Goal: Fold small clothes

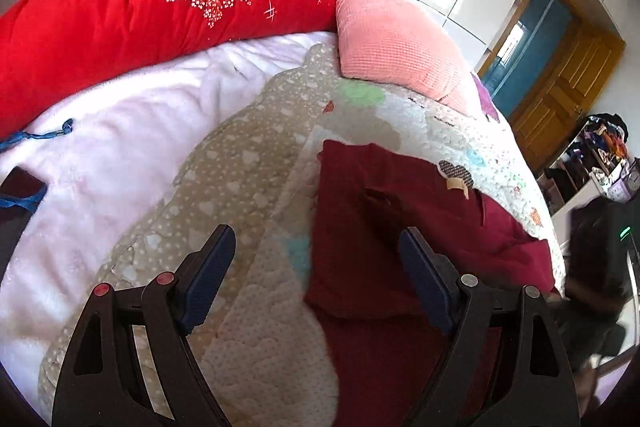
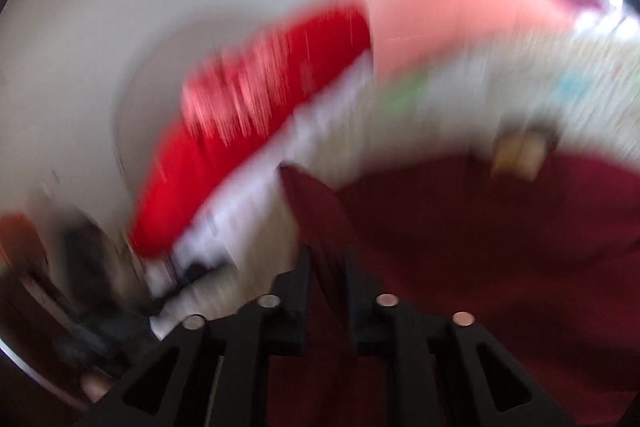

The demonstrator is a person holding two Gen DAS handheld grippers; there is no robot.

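Observation:
A dark red garment [image 1: 400, 195] lies spread on a patterned quilt [image 1: 248, 163] on the bed, with a small heart patch [image 1: 456, 173] near its far edge. My left gripper [image 1: 316, 231] hovers above the garment's left edge, jaws wide open and nothing between them. The right wrist view is heavily blurred. There my right gripper [image 2: 328, 255] has its fingers close together, and a fold of the dark red garment [image 2: 480, 227] runs down between them. The garment fills the lower right of that view.
A red flowered duvet [image 1: 140, 7] and a pink pillow [image 1: 392, 35] lie at the head of the bed. A white fleece blanket [image 1: 120, 147] covers the left side. Right of the bed are a wooden door [image 1: 560, 75] and a cluttered shelf [image 1: 600, 155].

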